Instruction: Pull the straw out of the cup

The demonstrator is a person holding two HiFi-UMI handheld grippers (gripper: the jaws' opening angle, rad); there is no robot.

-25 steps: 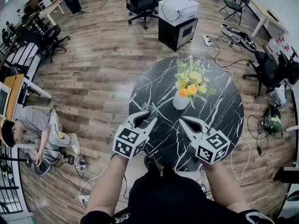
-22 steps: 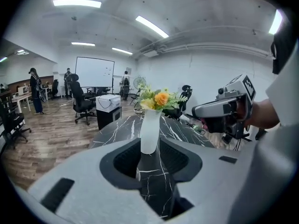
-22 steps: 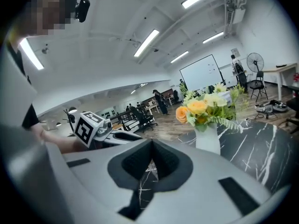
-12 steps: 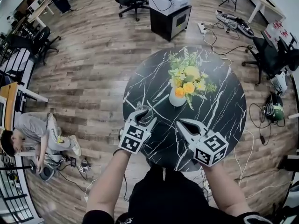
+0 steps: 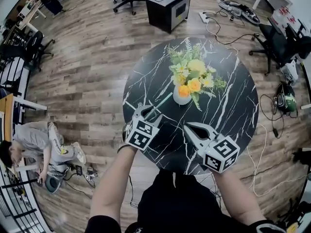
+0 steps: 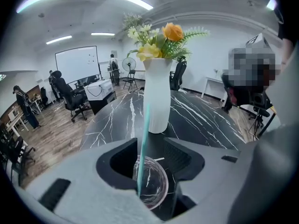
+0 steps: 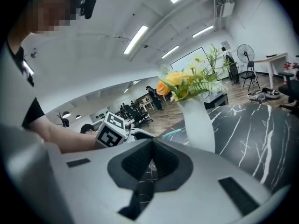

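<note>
Rising from the clear cup [image 6: 152, 183], the teal straw [image 6: 144, 139] stands between the left tongs [image 6: 147, 143], which have just been opening wide around the cup, not yet pressing. The right tongs [image 7: 150, 141], pressed together, hover alongside. Likely next: clamp cup, pinch straw.

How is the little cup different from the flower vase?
The cup is see-through, but the vase is solid white. The cup is short and holds one teal straw, while the vase is taller and holds yellow and orange flowers. The cup sits near the table's edge, and the vase stands closer to the middle. Both stand upright on the same black marble table.
</note>
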